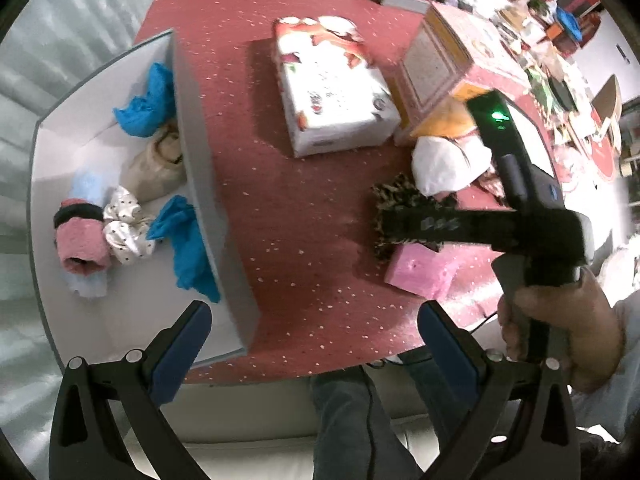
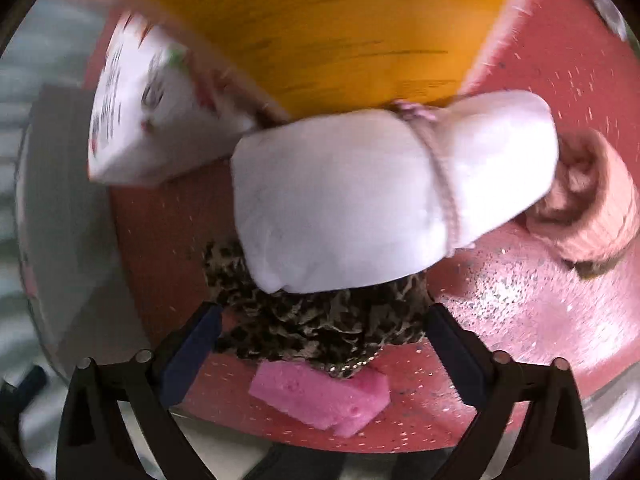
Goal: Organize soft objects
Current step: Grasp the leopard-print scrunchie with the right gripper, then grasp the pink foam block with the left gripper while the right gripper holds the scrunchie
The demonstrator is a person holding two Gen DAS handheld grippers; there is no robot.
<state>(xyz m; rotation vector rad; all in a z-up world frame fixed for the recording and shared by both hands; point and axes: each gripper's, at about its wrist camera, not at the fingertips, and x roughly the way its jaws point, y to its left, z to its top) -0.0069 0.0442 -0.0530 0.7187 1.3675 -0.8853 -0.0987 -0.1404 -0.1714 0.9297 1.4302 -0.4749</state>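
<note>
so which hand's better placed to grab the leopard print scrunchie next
Right. Its tongs hang open directly over the leopard print scrunchie, which lies between the fingers. The left tongs are open too, but sit near the table edge beside the white box, away from it.

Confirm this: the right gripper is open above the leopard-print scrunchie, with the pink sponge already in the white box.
Not quite. The pink sponge lies on the red tablecloth, beside the leopard-print scrunchie, not in the white box. The right wrist view shows it; the right gripper is indeed open above the scrunchie.
</note>
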